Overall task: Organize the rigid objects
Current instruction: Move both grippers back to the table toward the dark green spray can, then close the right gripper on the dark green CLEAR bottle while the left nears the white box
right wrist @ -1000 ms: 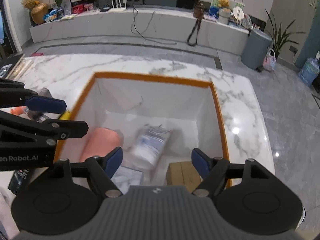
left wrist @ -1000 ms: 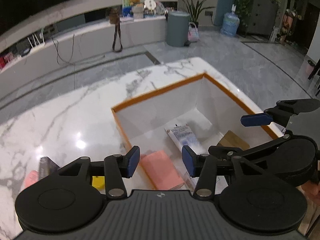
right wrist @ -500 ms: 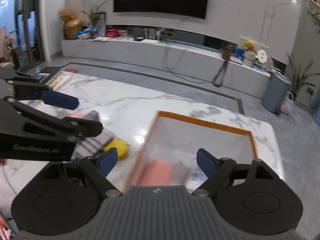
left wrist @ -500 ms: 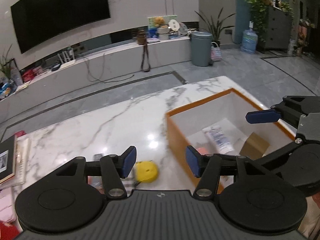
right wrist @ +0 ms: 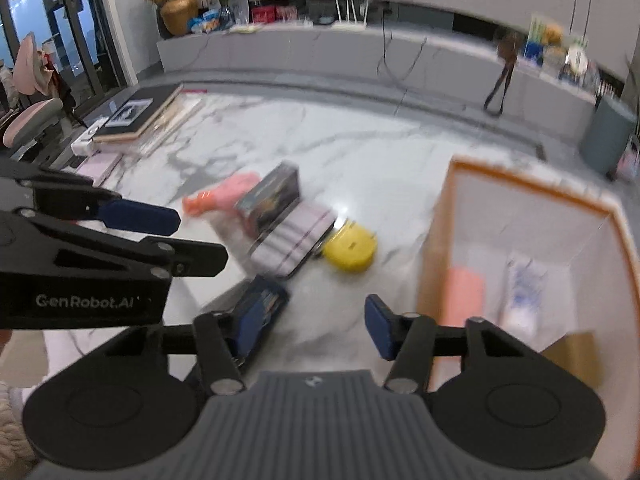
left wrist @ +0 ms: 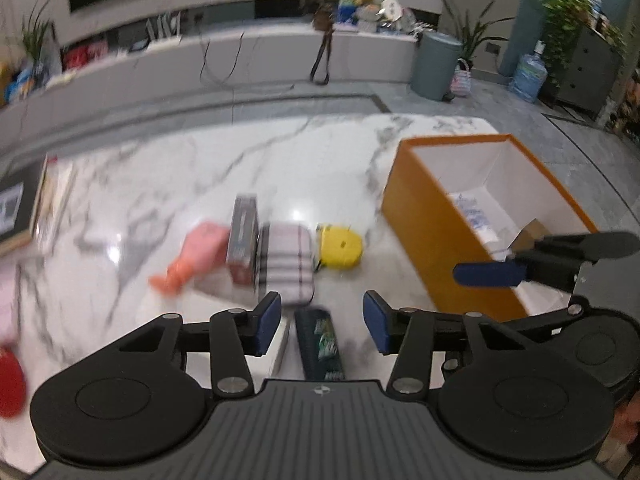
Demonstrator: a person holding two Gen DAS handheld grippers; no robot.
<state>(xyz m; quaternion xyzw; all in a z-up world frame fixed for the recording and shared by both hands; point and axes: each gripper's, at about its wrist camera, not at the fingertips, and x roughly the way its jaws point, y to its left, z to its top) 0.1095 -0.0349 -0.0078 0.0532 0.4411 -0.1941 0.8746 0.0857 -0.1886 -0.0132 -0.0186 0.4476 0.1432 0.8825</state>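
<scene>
An orange box [left wrist: 430, 216] with white inside stands at the table's right; it also shows in the right wrist view [right wrist: 436, 240]. It holds a white tube [left wrist: 474, 214], a pink item [right wrist: 464, 294] and a brown carton [right wrist: 576, 356]. On the marble lie a yellow round case [left wrist: 340, 246], a striped pouch [left wrist: 286, 262], a grey-red box [left wrist: 242, 240], a pink-orange toy [left wrist: 192, 256] and a dark green pack [left wrist: 320, 344]. My left gripper [left wrist: 322, 324] is open and empty above the green pack. My right gripper [right wrist: 306, 328] is open and empty left of the box.
Framed pictures and books [right wrist: 136, 116] lie at the table's far left. A red object [left wrist: 10, 380] sits at the near left edge. Beyond the table are a grey floor, a long white bench [left wrist: 240, 52] and a grey bin [left wrist: 436, 66].
Both grippers have swung left, away from above the orange box to the loose items on the marble. Both stayed open and empty.
</scene>
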